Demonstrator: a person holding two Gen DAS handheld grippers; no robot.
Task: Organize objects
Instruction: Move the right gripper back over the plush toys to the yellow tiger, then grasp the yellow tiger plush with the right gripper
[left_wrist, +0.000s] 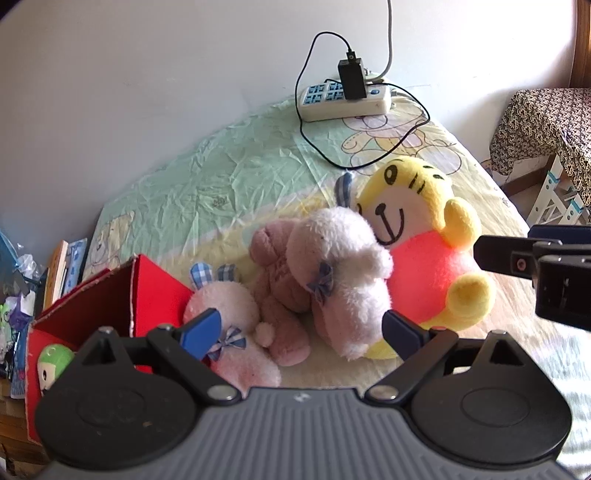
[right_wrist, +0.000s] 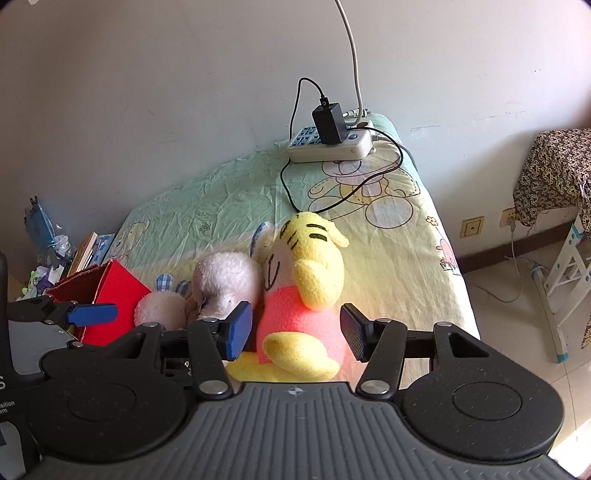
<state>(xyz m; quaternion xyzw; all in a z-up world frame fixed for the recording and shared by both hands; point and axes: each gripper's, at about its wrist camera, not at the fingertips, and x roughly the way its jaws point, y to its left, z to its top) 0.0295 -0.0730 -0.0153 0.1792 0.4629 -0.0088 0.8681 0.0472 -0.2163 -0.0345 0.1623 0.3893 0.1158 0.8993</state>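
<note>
Now tiger plush (right_wrist: 299, 314) between right fingers (right_wrist: 240, 328), pads apart.

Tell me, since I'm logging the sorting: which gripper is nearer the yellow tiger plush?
Right. The right gripper straddles the yellow tiger plush, jaws open; the left gripper hovers over the neighbouring pink plush toys.

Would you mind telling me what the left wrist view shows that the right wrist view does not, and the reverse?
Only the left wrist view shows the green toy inside the red box and the brown plush in full. Only the right wrist view shows the wall sockets and the floor cable. Both show the tiger plush, the pink rabbits, the power strip and both grippers, left and right, open.
</note>
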